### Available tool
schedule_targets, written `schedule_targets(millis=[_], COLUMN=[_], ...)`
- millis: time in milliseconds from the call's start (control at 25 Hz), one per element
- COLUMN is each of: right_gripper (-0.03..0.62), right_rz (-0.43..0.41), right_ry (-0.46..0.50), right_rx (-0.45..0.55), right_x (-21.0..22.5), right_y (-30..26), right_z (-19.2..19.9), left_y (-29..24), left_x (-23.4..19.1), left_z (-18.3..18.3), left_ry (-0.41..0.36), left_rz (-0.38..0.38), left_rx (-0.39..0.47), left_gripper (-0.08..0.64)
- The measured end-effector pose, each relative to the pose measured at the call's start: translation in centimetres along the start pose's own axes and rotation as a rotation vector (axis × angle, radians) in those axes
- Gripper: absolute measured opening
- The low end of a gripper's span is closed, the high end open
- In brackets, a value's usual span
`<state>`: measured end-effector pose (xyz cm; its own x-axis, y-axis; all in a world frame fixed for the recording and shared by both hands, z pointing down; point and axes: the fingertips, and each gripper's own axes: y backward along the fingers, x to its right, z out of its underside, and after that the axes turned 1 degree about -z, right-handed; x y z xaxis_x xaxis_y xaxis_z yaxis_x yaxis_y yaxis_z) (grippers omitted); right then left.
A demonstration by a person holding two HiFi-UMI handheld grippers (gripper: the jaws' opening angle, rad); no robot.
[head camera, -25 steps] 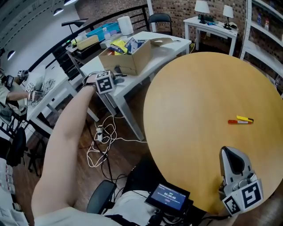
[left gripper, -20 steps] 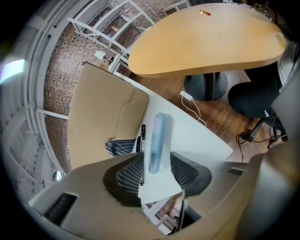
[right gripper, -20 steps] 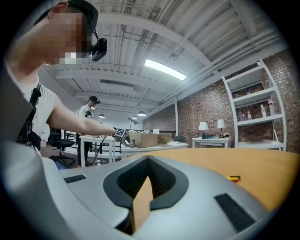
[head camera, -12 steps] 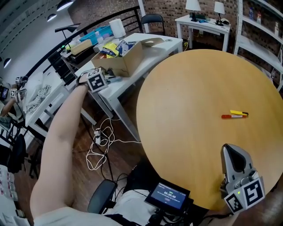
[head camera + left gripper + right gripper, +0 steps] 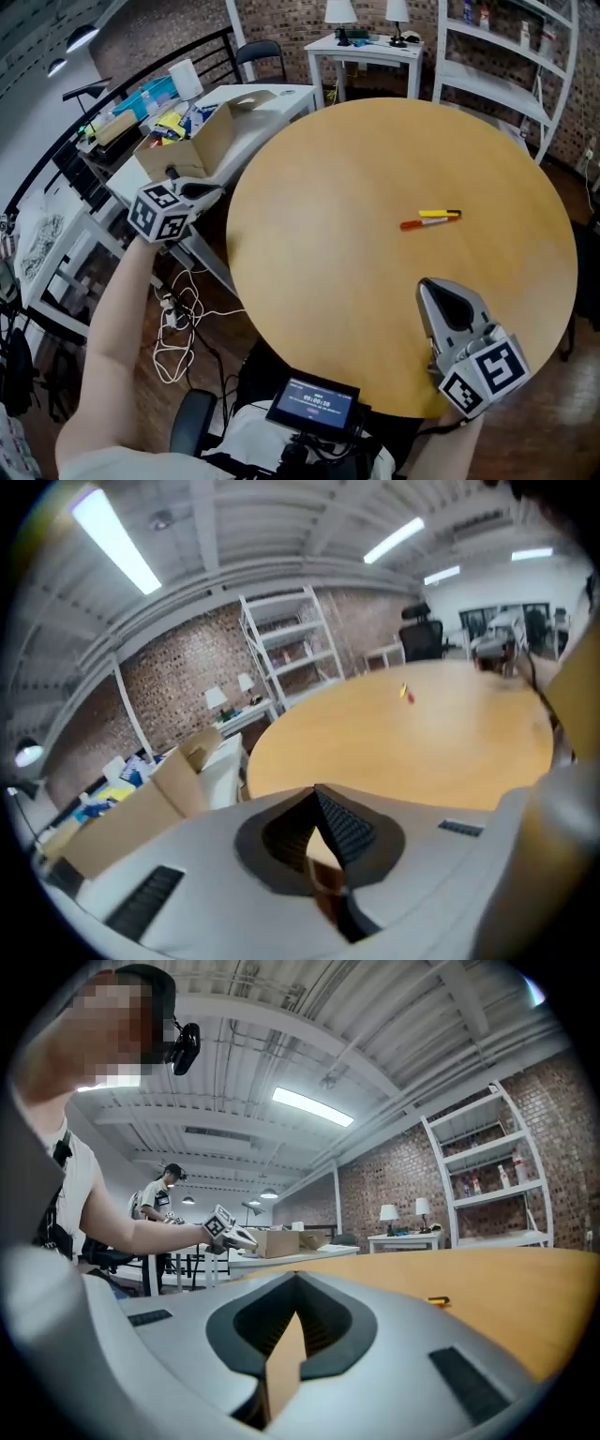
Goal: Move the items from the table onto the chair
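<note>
Closing on nothing, left gripper [image 5: 210, 191] beside round wooden table [image 5: 319, 178]; right gripper [image 5: 434, 287] ribbed jaws together, empty; 2 slim markers [image 5: 418, 224].

The round table [image 5: 356, 169] is showing plain honey-tan across mid-frame. Right of centre, a red marker [image 5: 419, 224] and a yellow marker [image 5: 439, 214] are standing out. At lower right, the right gripper [image 5: 438, 289] is showing a grey shell and a cube of black-and-white squares. At upper left, a cardboard box [image 5: 202, 150] is showing brown against a white table [image 5: 272, 98].
</note>
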<state>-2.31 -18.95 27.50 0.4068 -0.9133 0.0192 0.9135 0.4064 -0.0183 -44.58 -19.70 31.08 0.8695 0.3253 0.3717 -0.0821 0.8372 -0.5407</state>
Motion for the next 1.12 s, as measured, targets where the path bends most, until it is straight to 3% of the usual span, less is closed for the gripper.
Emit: schedule_targets(millis=[80, 200, 400, 760, 1120], right_gripper=[0.008, 0.008, 0.008, 0.008, 0.008], right_rz=[0.017, 0.041, 0.07, 0.131, 0.17], right_ry=[-0.005, -0.003, 0.004, -0.007, -0.025], right_rx=[-0.004, -0.003, -0.005, -0.005, -0.015], right_x=[0.8, 1.7, 2.5, 3.8, 4.5], right_y=[0.8, 1.8, 2.8, 4.6, 6.0], right_z=[0.1, -0.1, -0.4, -0.6, 0.1], left_y=[0.5, 1.1, 1.6, 0.0, -1.2], left_x=[4.7, 10.4, 17.5, 28.0, 32.7], left_z=[-4.0, -9.1, -14.9, -20.2, -23.4], left_ry=[0.085, 0.149, 0.197, 0.207, 0.175], left_rz=[0.075, 0.167, 0.253, 0.465, 0.551], left_rx=[0.152, 0.324, 0.511, 0.616, 0.666], left_gripper=[0.02, 0.02, 0.018, 0.018, 0.018])
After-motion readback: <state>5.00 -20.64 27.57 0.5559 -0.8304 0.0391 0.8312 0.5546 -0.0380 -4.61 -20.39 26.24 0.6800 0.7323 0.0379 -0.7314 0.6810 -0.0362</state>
